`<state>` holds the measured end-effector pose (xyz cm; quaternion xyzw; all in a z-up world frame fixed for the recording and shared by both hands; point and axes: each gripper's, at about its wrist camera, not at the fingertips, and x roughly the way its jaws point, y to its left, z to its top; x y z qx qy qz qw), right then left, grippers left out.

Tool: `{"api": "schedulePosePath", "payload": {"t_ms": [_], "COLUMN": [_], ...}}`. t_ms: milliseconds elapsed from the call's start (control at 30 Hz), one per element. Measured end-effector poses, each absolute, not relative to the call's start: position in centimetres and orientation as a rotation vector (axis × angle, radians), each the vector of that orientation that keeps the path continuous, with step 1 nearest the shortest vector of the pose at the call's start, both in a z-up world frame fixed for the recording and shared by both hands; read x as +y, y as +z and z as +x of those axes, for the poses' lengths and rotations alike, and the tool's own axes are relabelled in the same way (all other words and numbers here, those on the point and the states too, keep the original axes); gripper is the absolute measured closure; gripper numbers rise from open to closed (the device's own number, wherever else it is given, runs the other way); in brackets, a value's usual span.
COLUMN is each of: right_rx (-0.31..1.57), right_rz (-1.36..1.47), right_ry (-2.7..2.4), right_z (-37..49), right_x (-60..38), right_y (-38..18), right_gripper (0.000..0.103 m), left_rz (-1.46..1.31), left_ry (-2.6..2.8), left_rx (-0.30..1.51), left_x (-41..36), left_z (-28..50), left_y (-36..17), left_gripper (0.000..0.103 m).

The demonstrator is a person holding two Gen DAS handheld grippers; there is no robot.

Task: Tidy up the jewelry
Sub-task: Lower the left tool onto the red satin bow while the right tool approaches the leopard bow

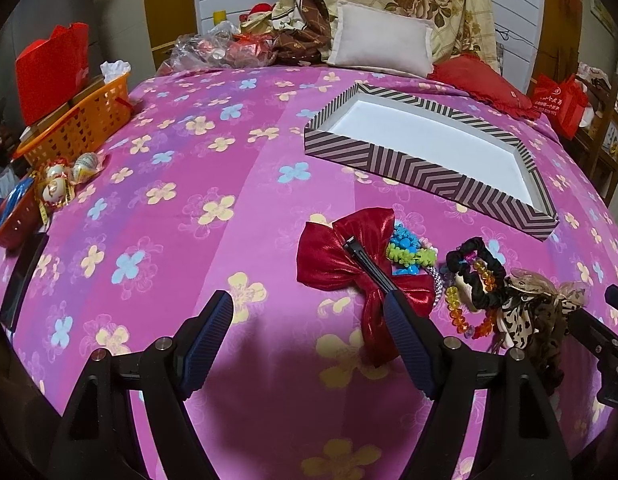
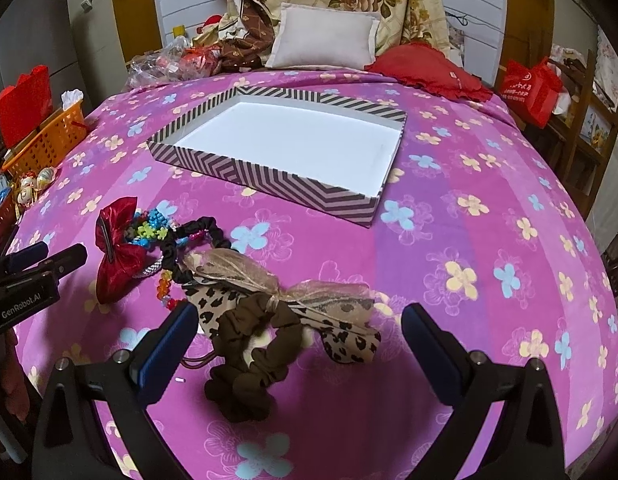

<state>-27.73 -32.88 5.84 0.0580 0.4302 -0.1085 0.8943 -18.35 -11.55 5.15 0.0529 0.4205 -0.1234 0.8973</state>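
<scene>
Left wrist view shows the left gripper (image 1: 309,304) with fingers wide apart and holding nothing, above the pink flowered bedcover (image 1: 169,208); its right finger hides part of the red bow clip (image 1: 341,260). The jewelry pile (image 1: 469,280) lies just right of the bow, near the empty striped box (image 1: 409,160). The beads under the bow are hard to separate. The right gripper (image 2: 299,320) is also spread open, over the brown scrunchie (image 2: 245,344) and the leopard bow (image 2: 349,340).
</scene>
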Motion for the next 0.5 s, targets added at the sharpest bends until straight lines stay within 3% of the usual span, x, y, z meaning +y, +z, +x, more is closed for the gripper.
{"api": "schedulePosePath", "payload": {"t_ms": [500], "right_rx": [0.901], "right_rz": [0.128], "right_ry": [-0.227], "right_z": [-27.88], "right_x": [-33.2], "right_y": [5.65], "right_gripper": [0.0], "left_rz": [0.094], "left_ry": [-0.255], "left_rx": [0.89], "left_x": [-10.82], "left_z": [-18.2], "left_y": [4.61], "left_gripper": [0.053]}}
